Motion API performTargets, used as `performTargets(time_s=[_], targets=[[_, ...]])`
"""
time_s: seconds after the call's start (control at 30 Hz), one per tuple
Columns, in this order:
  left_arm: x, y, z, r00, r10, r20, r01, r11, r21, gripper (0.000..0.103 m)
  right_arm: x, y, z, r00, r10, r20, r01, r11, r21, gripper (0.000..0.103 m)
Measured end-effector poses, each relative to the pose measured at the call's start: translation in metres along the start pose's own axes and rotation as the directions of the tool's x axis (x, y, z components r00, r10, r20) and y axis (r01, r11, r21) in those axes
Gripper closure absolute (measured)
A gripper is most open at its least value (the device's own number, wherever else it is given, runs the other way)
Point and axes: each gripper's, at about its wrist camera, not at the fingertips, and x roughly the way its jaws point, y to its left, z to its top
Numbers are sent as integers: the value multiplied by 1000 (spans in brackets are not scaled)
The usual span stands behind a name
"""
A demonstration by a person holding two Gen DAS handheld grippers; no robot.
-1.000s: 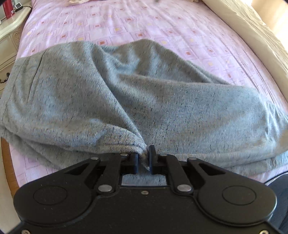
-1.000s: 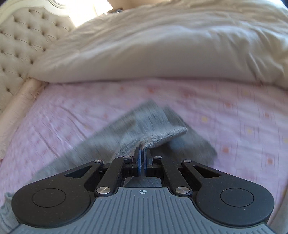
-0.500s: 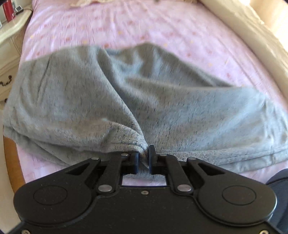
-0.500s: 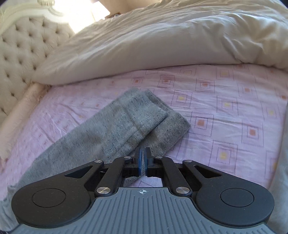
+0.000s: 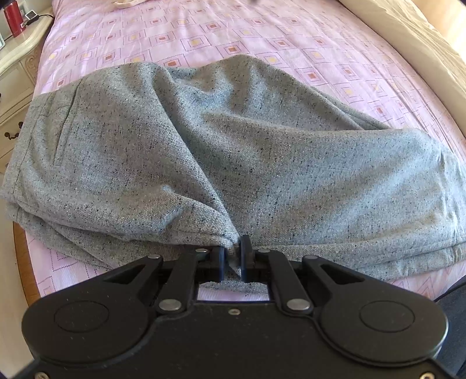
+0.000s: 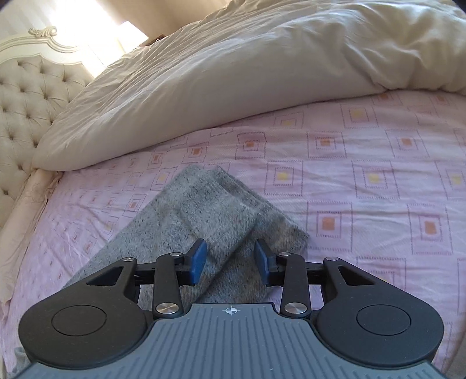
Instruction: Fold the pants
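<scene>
Grey speckled pants (image 5: 233, 151) lie across a pink patterned bed sheet (image 5: 233, 32), waistband end at the left of the left wrist view. My left gripper (image 5: 232, 256) is shut on a pinch of their near edge, the cloth bunched between its black fingers. In the right wrist view the two leg ends (image 6: 221, 210) lie flat, one on top of the other, on the sheet (image 6: 364, 189). My right gripper (image 6: 230, 259) hovers just over them with its jaws opening; the blue pads (image 6: 196, 259) stand apart and press on nothing.
A cream duvet (image 6: 233, 73) is heaped along the far side of the sheet, beside a tufted headboard (image 6: 26, 96). A white nightstand (image 5: 17, 58) with a red can (image 5: 13, 16) stands past the bed's left edge. A wooden bed rim (image 5: 21, 262) shows at lower left.
My right gripper lowered the leg ends onto the sheet and its jaws came apart, letting the cloth go. The left gripper kept its pinch and stayed in place.
</scene>
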Motion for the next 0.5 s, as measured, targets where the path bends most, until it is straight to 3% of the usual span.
performTargets(time_s=[0.03, 0.07, 0.1, 0.23, 0.33, 0.4, 0.5], targets=[[4, -1, 3, 1000, 1, -2, -1, 1000, 1, 91, 0, 4, 2, 1000, -9, 5, 9, 1000, -9, 72], [6, -1, 4, 1000, 2, -4, -2, 1000, 0, 91, 0, 9, 3, 1000, -20, 12, 20, 1000, -24, 93], [6, -2, 6, 1000, 2, -6, -2, 1000, -1, 91, -3, 16, 6, 1000, -17, 24, 18, 999, -50, 98], [-7, -4, 19, 999, -2, 40, 2, 1000, 5, 94, -44, 49, 14, 986, 81, 144, -52, 979, -195, 98], [-34, -8, 24, 993, -12, 115, 7, 999, 38, 94, -77, 45, 10, 972, 117, 205, -73, 975, -209, 98], [-40, -9, 18, 992, -16, 123, 9, 998, 60, 94, -69, 29, 0, 987, 54, 151, -24, 980, -196, 98], [-13, -6, 3, 999, 2, 37, -5, 997, 79, 94, -40, -1, -16, 997, -49, 52, 56, 989, -138, 98]])
